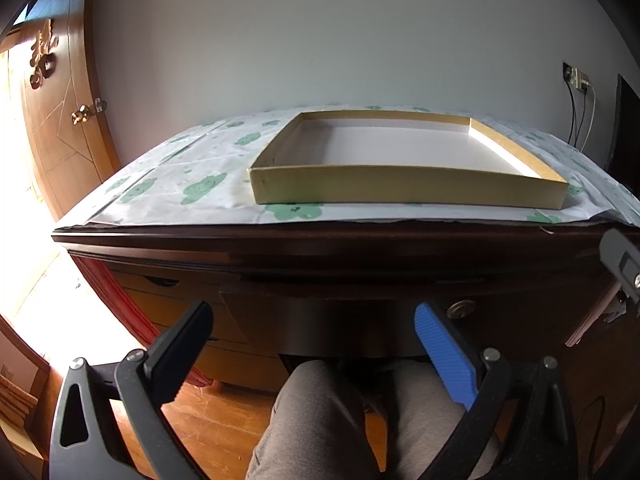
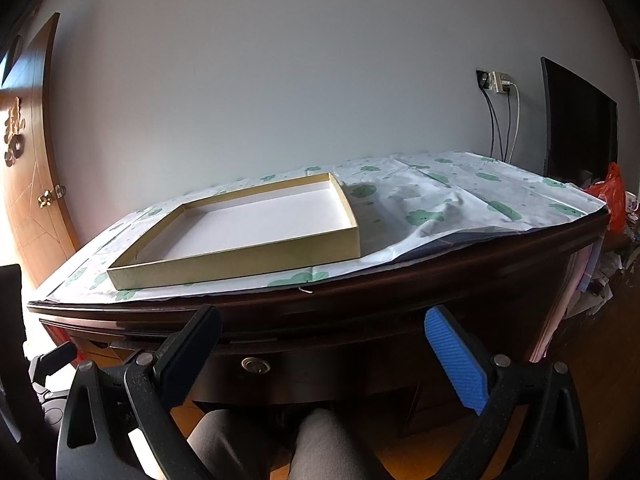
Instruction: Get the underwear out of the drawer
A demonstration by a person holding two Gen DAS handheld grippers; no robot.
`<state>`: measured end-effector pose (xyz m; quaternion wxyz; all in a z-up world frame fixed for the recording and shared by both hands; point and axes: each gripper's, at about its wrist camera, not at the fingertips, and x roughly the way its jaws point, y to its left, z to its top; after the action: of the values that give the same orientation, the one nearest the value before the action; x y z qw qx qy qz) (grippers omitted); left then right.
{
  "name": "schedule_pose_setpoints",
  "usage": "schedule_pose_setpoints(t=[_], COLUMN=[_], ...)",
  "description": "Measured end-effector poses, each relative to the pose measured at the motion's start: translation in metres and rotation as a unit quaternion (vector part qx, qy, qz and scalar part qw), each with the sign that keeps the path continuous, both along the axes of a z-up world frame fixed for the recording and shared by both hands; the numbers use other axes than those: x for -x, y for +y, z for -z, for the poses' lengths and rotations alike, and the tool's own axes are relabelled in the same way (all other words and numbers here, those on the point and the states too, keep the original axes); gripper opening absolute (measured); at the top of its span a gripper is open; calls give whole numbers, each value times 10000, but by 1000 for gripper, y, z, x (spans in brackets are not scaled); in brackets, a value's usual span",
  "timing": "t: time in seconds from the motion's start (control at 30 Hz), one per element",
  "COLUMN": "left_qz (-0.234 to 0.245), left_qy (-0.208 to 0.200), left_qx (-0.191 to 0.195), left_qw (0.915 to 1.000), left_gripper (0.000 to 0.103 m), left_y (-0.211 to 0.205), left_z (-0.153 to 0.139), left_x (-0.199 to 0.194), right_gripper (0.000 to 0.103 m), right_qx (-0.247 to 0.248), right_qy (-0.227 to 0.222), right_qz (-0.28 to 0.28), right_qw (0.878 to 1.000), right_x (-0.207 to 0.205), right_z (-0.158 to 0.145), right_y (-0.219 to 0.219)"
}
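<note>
A dark wooden desk has a closed centre drawer [image 1: 340,312] with a round brass lock [image 1: 460,309] under its top; the drawer also shows in the right wrist view [image 2: 320,364] with the lock [image 2: 256,365]. No underwear is in view. My left gripper [image 1: 314,328] is open and empty, held in front of the drawer. My right gripper [image 2: 322,334] is open and empty, also in front of the drawer, below the desk edge. Part of the right gripper shows at the right edge of the left wrist view [image 1: 622,268].
A shallow gold cardboard tray [image 1: 400,190] with a white inside lies on the cloud-print cloth [image 1: 192,188] on the desk; it also shows in the right wrist view [image 2: 240,258]. The person's knees [image 1: 320,420] are under the desk. A wooden door [image 1: 52,120] stands left; a dark monitor [image 2: 576,132] right.
</note>
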<state>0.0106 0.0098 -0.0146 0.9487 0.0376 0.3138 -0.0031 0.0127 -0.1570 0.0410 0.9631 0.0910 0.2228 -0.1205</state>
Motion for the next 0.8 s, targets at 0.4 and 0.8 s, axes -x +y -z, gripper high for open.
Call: schedule_pose_setpoints(t=[0.4,0.8], left_qz=[-172,411], left_qy=[37,-692], left_qx=[279,453], left_qw=[9995,9957], left_gripper=[102,102], left_y=[74,86], left_z=[42,64], left_x=[-4,-20], right_gripper=[103,102], right_qx=[153,233], right_qy=[175,282], right_qz=[-229,-520], right_qw=[9995,9980], right_x=[4,-1], right_z=[38,79], right_y=[-38,-84])
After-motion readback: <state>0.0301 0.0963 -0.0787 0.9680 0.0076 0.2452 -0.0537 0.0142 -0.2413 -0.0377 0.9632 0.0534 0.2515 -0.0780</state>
